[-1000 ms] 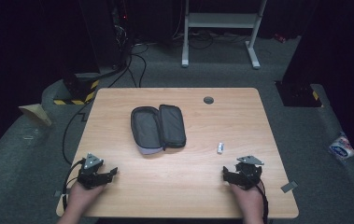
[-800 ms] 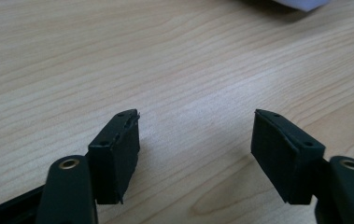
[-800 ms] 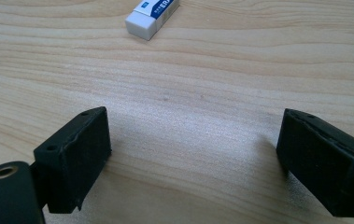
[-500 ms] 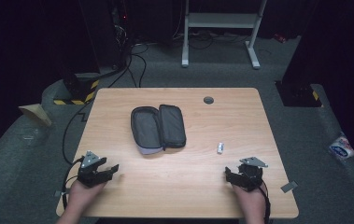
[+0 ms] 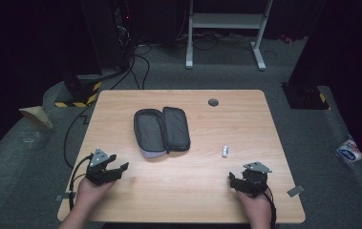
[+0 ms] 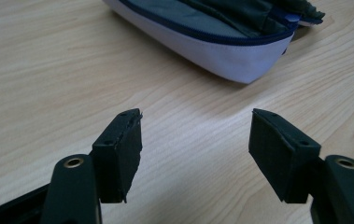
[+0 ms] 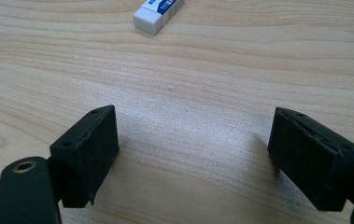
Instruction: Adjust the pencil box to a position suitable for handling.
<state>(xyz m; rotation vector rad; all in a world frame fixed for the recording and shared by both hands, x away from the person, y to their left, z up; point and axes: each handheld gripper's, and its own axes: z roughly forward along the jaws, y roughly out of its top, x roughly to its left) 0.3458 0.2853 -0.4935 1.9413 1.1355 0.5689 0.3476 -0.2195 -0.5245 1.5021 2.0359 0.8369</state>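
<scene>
**Eraser lay loose on the bench, both grippers empty**

Eraser (image 5: 225, 151) sat flat on the bench (image 5: 264, 200), just ahead of your right gripper (image 5: 245, 183) and right of the open pencil case (image 5: 162, 131). It looked small, light and firm, likely to skid; you would best have pinched it across its short sides. Both your right gripper and left gripper (image 5: 111, 168) stood wide open, holding nothing. The soft case lay close before the left one. Nothing blocked the path to the eraser.

table (image 5: 178, 176) pale matt wood-grain; pouch (image 6: 221, 42) soft cloth; eraser (image 7: 158, 14) smooth white, paper-sleeved.
</scene>
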